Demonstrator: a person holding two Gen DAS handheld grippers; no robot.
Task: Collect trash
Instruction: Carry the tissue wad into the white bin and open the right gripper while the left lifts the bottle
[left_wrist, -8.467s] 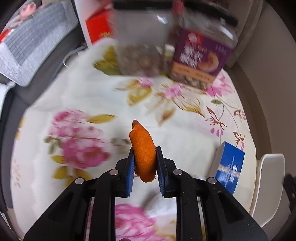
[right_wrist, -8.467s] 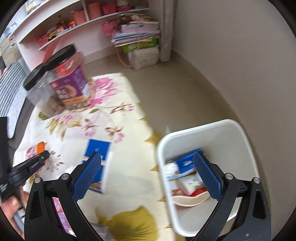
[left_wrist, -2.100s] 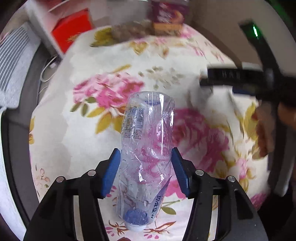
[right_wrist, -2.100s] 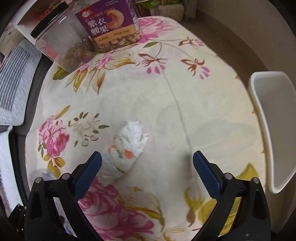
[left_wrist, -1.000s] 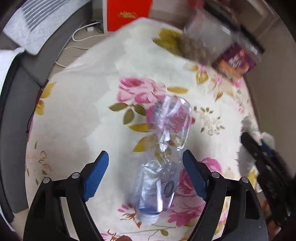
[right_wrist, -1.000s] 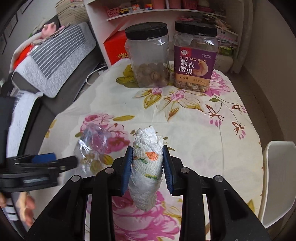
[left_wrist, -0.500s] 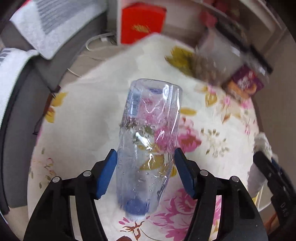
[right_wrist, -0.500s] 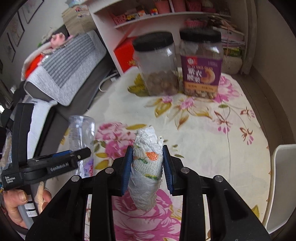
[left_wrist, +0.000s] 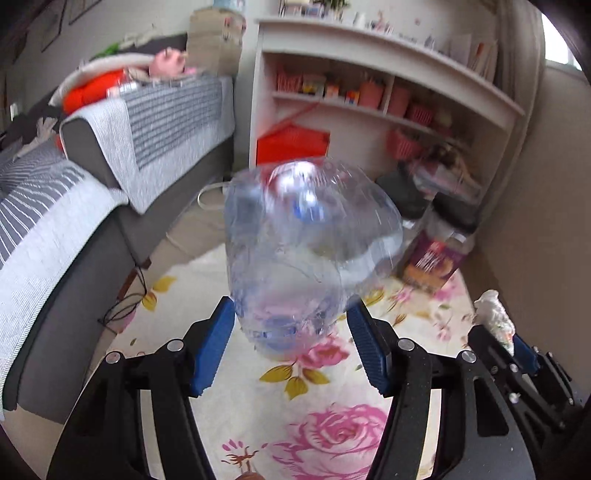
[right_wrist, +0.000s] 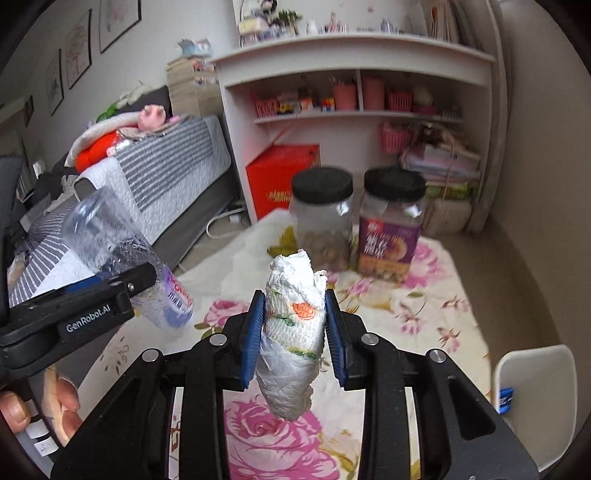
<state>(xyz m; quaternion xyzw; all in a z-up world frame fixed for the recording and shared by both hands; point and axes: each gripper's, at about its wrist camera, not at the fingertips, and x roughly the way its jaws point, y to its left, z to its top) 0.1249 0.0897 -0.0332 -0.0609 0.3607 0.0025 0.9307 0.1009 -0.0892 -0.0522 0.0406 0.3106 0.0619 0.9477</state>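
A crumpled clear plastic bottle (left_wrist: 295, 258) is held up above the floral tablecloth (left_wrist: 332, 424), with my left gripper (left_wrist: 291, 343) shut on its lower end; its base points toward the camera. In the right wrist view the same bottle (right_wrist: 122, 258) shows at the left, in the left gripper (right_wrist: 110, 295). My right gripper (right_wrist: 293, 334) is shut on a wadded white tissue (right_wrist: 293, 325) with orange and green print, lifted off the table. That tissue (left_wrist: 495, 321) also shows at the right edge of the left wrist view.
Two black-lidded jars, one clear (right_wrist: 321, 225) and one purple-labelled (right_wrist: 391, 229), stand at the table's far end. A white bin (right_wrist: 535, 398) sits low at the right of the table. A grey sofa (left_wrist: 74, 221), a red box (right_wrist: 280, 177) and white shelves (right_wrist: 351, 81) lie beyond.
Both grippers rose and tilted upward, so the room beyond the table came into view. The left gripper, open around the lying bottle a second ago, closed on it and lifted it.
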